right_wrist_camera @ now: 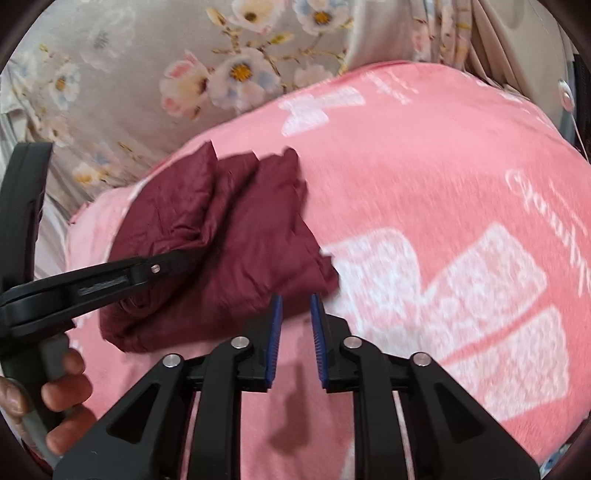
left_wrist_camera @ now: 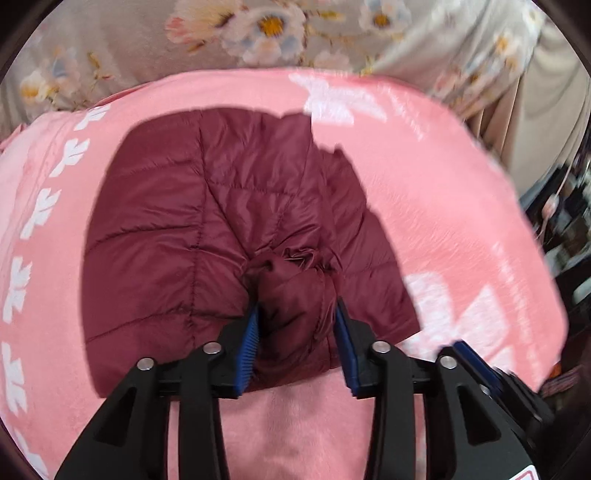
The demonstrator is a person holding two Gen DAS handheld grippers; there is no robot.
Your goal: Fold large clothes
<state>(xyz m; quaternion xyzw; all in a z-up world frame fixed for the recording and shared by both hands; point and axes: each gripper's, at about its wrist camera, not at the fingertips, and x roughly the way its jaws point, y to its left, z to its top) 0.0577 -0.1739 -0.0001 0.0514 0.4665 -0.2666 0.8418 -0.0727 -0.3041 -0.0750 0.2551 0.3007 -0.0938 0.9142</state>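
My left gripper (left_wrist_camera: pixel 297 314) stands part open around a bunched fold of the maroon jacket (left_wrist_camera: pixel 207 206); whether the pads press I cannot tell. The jacket lies folded mid-frame on the pink blanket (left_wrist_camera: pixel 443 206). My right gripper (right_wrist_camera: pixel 295 325) is slightly open, empty, at the jacket's lower right edge. Floral bedding (right_wrist_camera: pixel 129 92) above is blurred.

Jacket: a maroon quilted jacket (left_wrist_camera: pixel 192 221) lay folded on the pink blanket (left_wrist_camera: pixel 443 206).
Left gripper: the left gripper (left_wrist_camera: pixel 297 325) stood at the jacket's near edge, its 2 blue pads (left_wrist_camera: pixel 248 350) flanking a bunched fold, apparently not pressing it.
Beyond the jacket: a floral sheet (left_wrist_camera: pixel 236 33).
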